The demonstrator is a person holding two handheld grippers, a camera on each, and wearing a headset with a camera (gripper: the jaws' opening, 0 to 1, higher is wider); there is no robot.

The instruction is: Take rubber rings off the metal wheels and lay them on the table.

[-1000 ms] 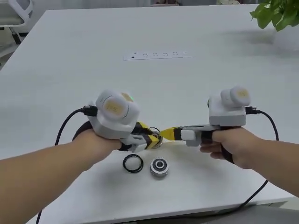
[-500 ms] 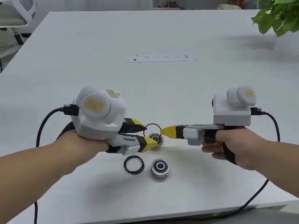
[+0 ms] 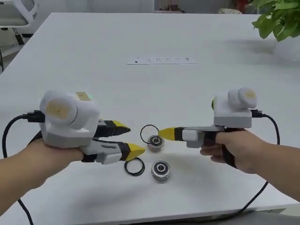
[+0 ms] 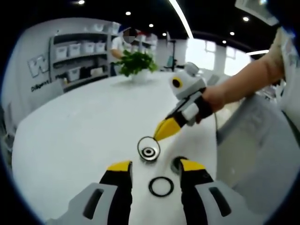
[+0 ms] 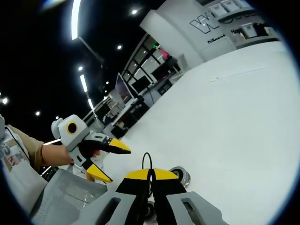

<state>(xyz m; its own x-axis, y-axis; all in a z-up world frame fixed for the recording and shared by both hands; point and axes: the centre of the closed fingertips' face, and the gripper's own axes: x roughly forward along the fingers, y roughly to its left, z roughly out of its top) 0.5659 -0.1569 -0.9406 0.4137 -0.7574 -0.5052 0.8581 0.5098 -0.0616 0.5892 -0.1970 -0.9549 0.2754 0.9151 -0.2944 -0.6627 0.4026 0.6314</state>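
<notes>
My right gripper (image 3: 165, 133) is shut on a thin black rubber ring (image 3: 148, 131), which hangs upright from its yellow tips just over a small metal wheel (image 3: 155, 143) on the white table. In the right gripper view the ring (image 5: 146, 163) rises as a loop from the shut jaws (image 5: 150, 175), with the wheel (image 5: 181, 175) beside them. My left gripper (image 3: 127, 138) is open, left of the wheel, holding nothing. A second wheel (image 3: 161, 169) and a loose ring (image 3: 134, 166) lie nearer me. In the left gripper view the loose ring (image 4: 161, 186) lies between the open jaws (image 4: 155, 166).
A white power strip (image 3: 161, 59) lies flat at mid-table. A green plant (image 3: 277, 16) stands at the far right corner. Black cables (image 3: 269, 180) trail from both grippers over the near table edge. A chair (image 3: 14, 11) stands beyond the far left corner.
My left gripper opened, let go of the wheel and drew back to the left. The wheel now rests on the table, and the right gripper keeps the ring.
</notes>
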